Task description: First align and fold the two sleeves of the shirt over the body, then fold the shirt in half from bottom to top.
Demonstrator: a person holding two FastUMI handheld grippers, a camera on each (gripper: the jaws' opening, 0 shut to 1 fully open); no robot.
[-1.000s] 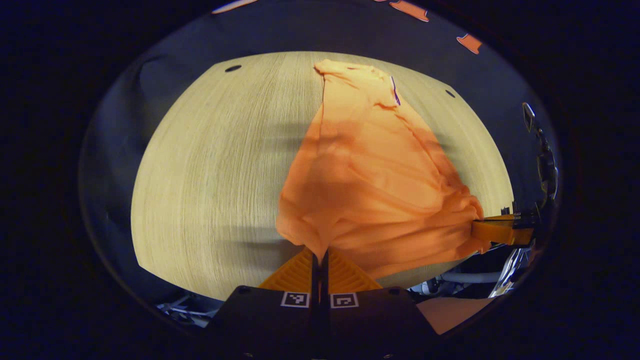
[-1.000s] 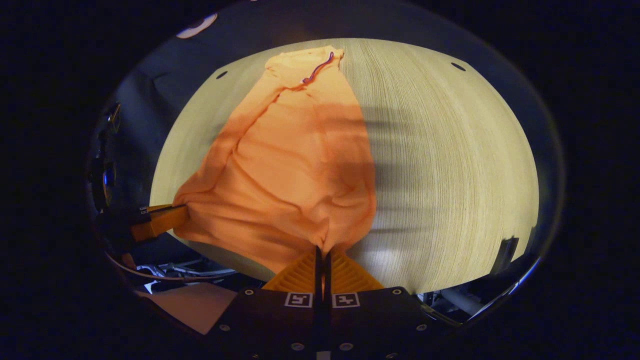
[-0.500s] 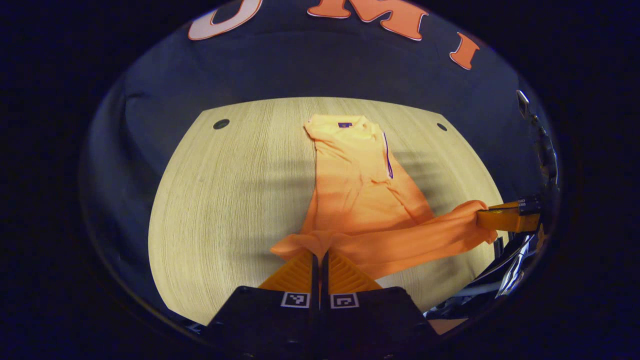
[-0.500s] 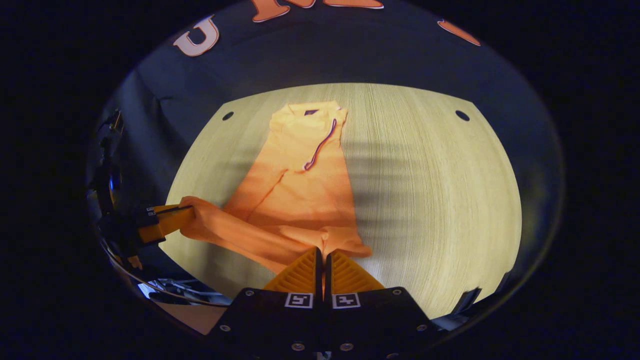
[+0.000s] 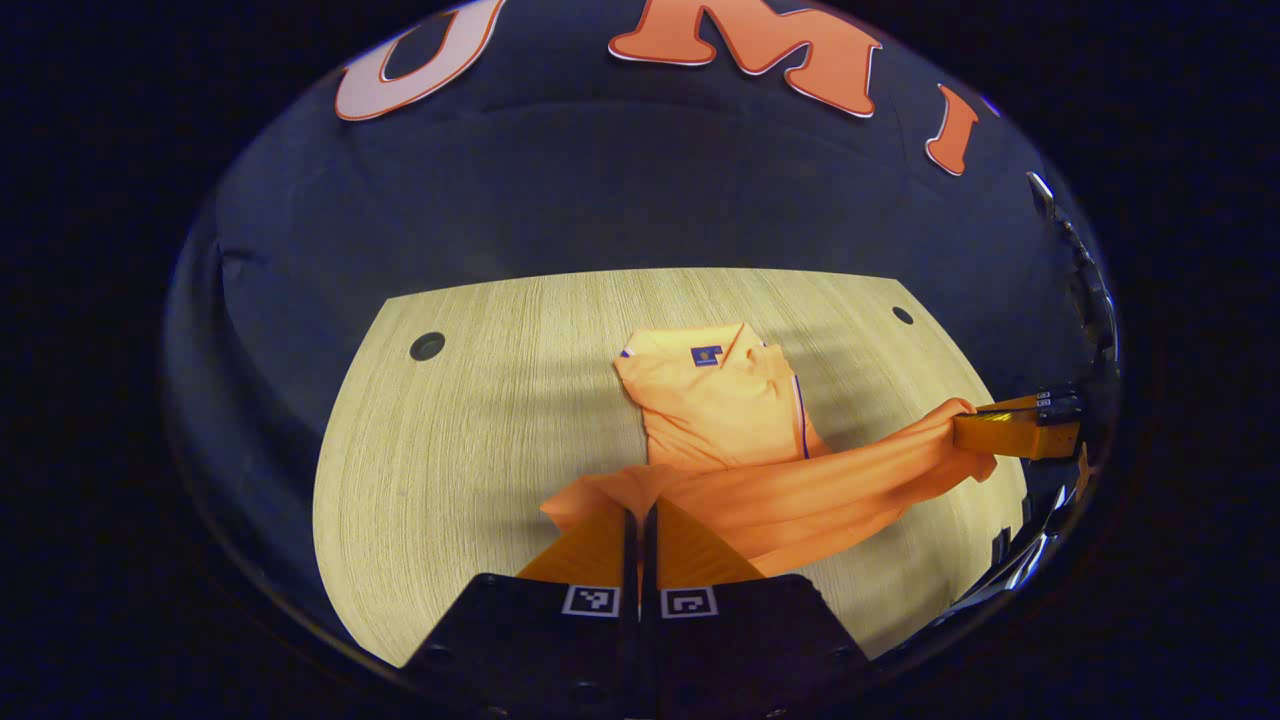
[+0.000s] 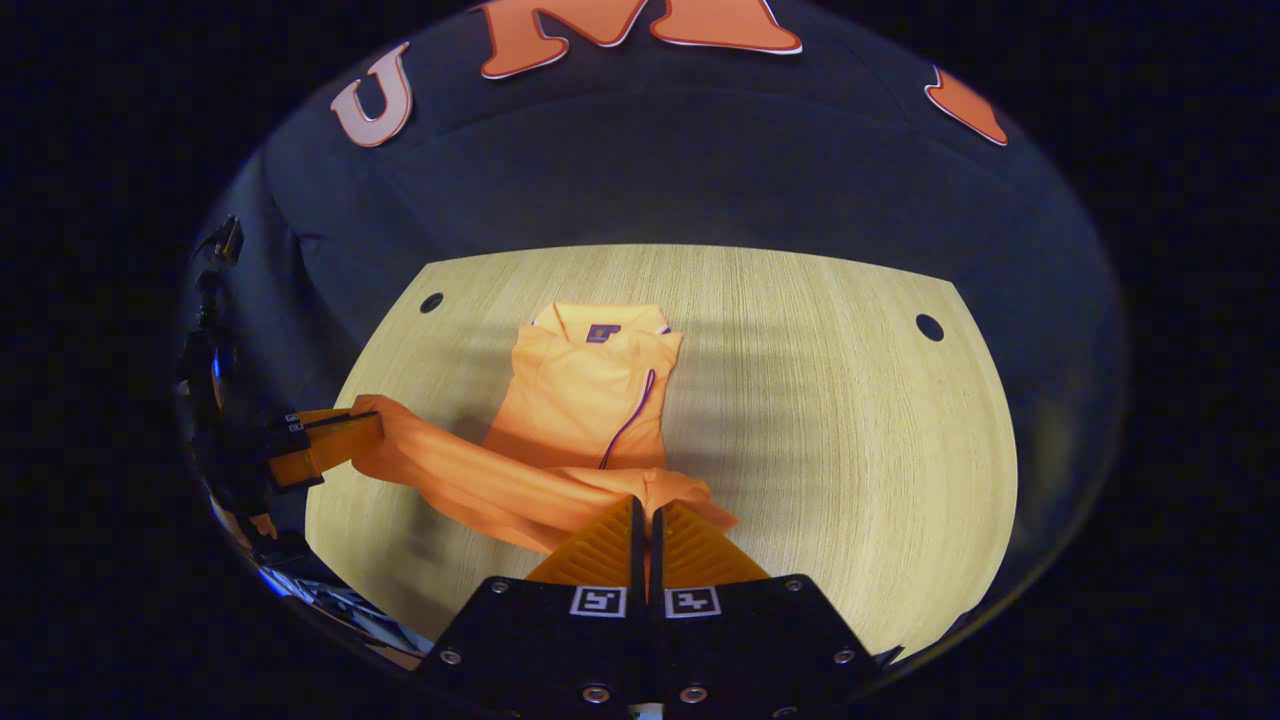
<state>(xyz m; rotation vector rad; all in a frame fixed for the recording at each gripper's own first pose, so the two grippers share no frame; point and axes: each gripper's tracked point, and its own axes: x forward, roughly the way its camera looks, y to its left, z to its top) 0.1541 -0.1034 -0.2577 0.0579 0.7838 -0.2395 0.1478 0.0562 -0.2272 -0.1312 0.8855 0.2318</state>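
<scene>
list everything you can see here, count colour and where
shirt: one, orange with a dark trim line and a small dark tag at the collar; collar end flat on the table, bottom hem lifted and stretched between the two grippers
table: one, light wood grain, under the shirt
holes in the table: two, dark, near the far corners
booth wall: one, black cloth, behind the table
left gripper: one, fingers closed on one hem corner; seen from the side in the right gripper view
right gripper: one, fingers closed on the other hem corner; seen from the side in the left gripper view
</scene>
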